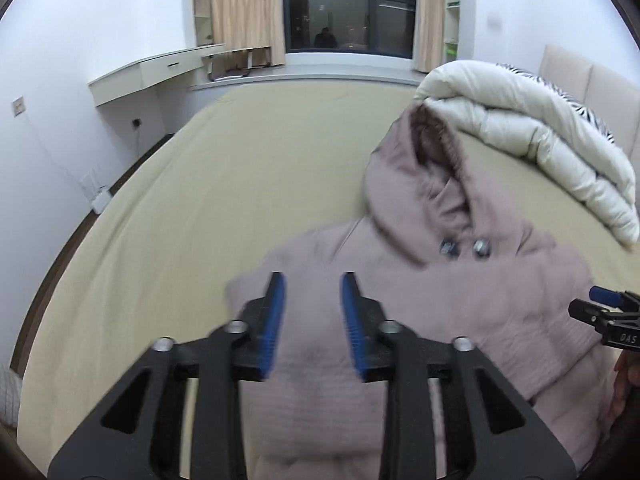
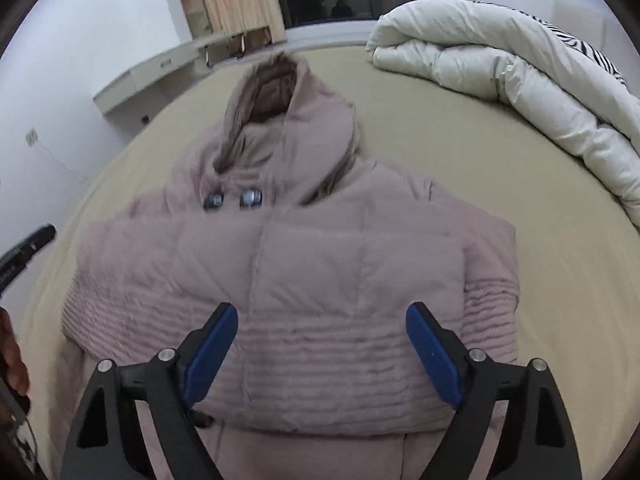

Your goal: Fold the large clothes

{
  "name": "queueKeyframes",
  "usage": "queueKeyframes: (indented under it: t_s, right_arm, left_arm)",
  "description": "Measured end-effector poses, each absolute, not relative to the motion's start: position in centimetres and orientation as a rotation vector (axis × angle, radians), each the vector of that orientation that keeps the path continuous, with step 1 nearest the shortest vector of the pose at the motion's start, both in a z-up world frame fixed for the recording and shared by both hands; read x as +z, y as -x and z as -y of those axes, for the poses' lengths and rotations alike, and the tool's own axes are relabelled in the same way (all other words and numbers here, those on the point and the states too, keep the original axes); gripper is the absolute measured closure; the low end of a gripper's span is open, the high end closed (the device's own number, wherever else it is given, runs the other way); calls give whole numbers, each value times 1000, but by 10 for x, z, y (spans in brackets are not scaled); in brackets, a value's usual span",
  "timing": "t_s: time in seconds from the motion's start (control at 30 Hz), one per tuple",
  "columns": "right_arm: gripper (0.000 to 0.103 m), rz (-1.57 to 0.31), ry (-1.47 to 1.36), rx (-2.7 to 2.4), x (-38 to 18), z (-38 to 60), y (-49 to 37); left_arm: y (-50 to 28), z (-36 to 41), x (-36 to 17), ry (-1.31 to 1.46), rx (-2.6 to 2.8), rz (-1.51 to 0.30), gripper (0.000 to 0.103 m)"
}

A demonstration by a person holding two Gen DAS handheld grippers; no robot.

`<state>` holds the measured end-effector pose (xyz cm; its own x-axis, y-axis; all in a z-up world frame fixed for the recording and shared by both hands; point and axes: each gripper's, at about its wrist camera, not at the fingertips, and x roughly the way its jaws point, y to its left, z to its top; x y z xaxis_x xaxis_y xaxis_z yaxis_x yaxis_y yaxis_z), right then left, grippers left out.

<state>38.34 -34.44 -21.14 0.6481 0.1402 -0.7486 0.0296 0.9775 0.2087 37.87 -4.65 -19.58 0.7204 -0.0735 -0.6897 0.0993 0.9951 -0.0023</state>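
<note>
A dusty-pink padded coat point(image 2: 320, 264) with a hood point(image 2: 280, 112) and two metal snaps lies on the beige bed, both sleeves folded in over its front. My right gripper point(image 2: 322, 312) hovers over the coat's lower front, jaws wide apart, nothing between the blue pads. My left gripper point(image 1: 313, 284) stands open above the coat's point(image 1: 400, 300) left side, with no cloth between its pads. The right gripper's tip point(image 1: 600, 312) shows at the right edge of the left wrist view, and the left gripper's finger point(image 2: 28, 248) at the left edge of the right wrist view.
A rolled white duvet point(image 2: 520, 80) lies at the bed's far right by the headboard point(image 1: 592, 80). The beige sheet point(image 1: 200, 200) spreads to the left of the coat. A white desk point(image 1: 152, 72), curtains and a dark window stand beyond the bed.
</note>
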Motion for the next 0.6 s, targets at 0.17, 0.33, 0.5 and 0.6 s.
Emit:
queueKeyframes:
  t_s: [0.17,0.33,0.5,0.6]
  right_arm:
    - [15,-797,-282,74,-178,369,-422]
    - [15,-828,-296,76,-187,380,-453]
    - [15,-858,-347,102,-203,388,-469]
    - [15,-868,-346,119,-209,387,-479]
  left_arm:
    - [-482,102,-184,-44,-188,-818,17]
    - [-564,168,-199,-117,-195,-909,17]
    - [-628,206,-238,-159,-129,-970,17]
    - [-649,215,-264,-180,-109,-992,18]
